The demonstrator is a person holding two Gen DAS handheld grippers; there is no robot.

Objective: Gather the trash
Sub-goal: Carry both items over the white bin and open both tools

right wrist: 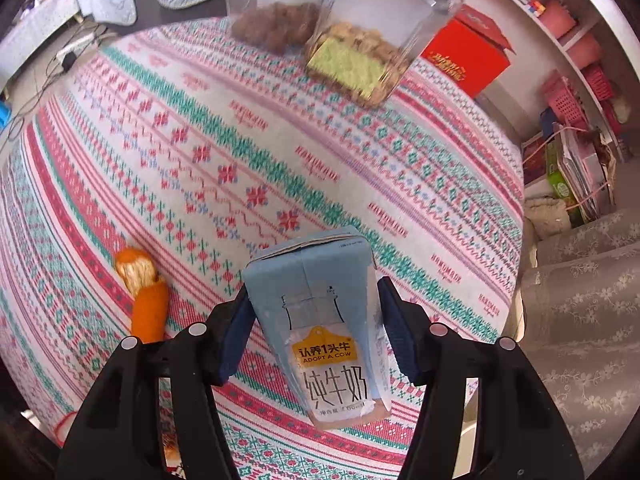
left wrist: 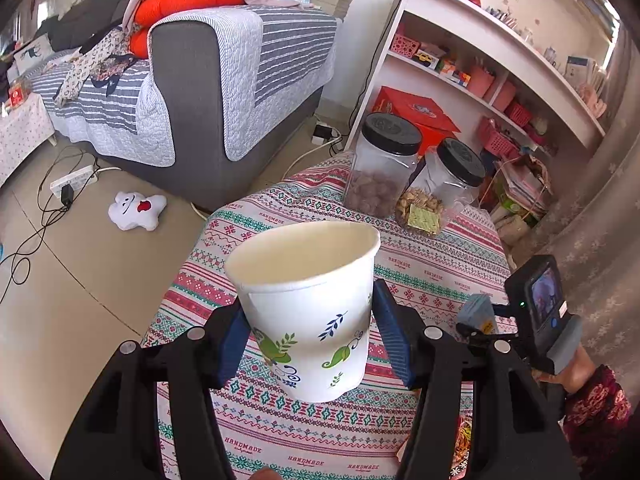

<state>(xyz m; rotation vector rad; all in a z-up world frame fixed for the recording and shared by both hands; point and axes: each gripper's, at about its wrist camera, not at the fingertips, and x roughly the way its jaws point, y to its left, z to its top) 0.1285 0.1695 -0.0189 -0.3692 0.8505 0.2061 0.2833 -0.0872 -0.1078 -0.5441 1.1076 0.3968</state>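
Note:
My left gripper (left wrist: pixel 310 320) is shut on a white paper cup (left wrist: pixel 304 272) with green leaf prints, held upright and empty above the patterned tablecloth (left wrist: pixel 420 272). My right gripper (right wrist: pixel 314 304) is shut on a pale blue milk carton (right wrist: pixel 316 280), with a blue pad on each side of it. The carton tilts over the cloth (right wrist: pixel 280 140). In the left wrist view the same carton (left wrist: pixel 478 310) shows at the right, in front of the right gripper's body. An orange peel (right wrist: pixel 144 296) lies on the cloth left of the right gripper.
Two black-lidded plastic jars (left wrist: pixel 384 164) (left wrist: pixel 444 188) with snacks stand at the table's far edge. A grey sofa (left wrist: pixel 240 80), a plush toy (left wrist: pixel 136 210) and a power strip with cables (left wrist: pixel 72 184) are beyond on the floor. White shelves (left wrist: pixel 480 60) stand right, and a colourful wrapper (left wrist: pixel 464 436) lies near.

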